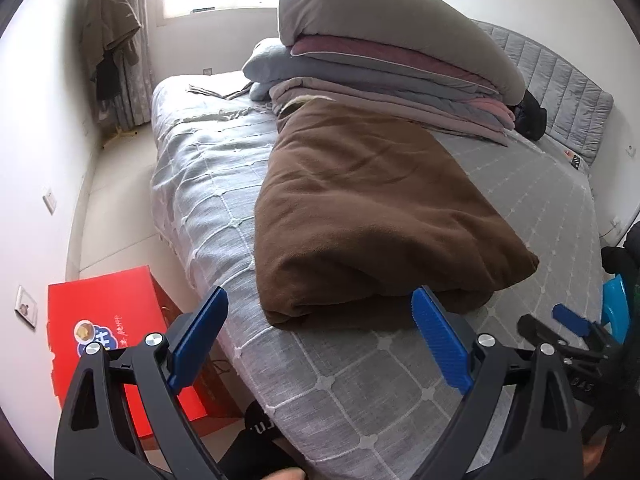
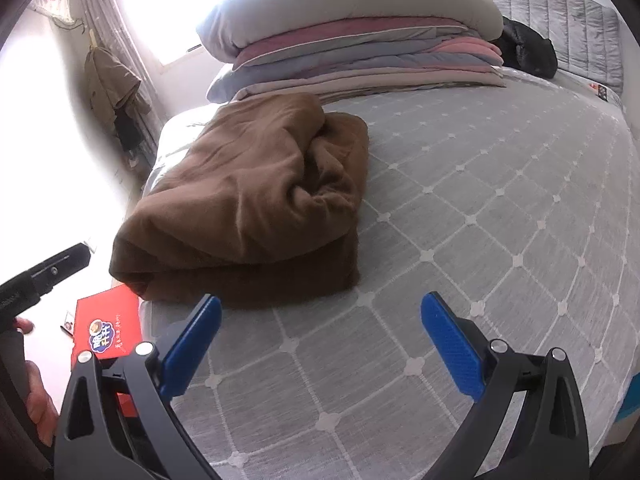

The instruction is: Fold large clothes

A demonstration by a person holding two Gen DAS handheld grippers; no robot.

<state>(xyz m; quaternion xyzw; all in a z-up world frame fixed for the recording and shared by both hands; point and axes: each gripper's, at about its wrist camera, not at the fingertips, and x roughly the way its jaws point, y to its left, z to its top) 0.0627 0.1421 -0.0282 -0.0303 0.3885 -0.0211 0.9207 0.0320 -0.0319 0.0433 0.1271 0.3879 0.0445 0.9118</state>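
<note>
A brown fleece garment [image 1: 360, 216] lies folded into a thick bundle on the grey quilted bed [image 1: 360, 392]. In the right wrist view the brown garment [image 2: 248, 208] rests left of centre on the bed [image 2: 480, 220]. My left gripper [image 1: 320, 312] stands wide open just short of the bundle's near edge, holding nothing. My right gripper [image 2: 320, 316] is also wide open above bare bedspread, with the bundle's near fold just beyond its left finger. Part of the right gripper [image 1: 572, 320] shows at the right edge of the left wrist view.
A stack of folded quilts topped by a grey pillow [image 1: 384, 40] fills the far side of the bed. A red box [image 1: 116, 340] stands on the floor beside the bed's left side. A jacket [image 1: 108, 36] hangs by the window curtain.
</note>
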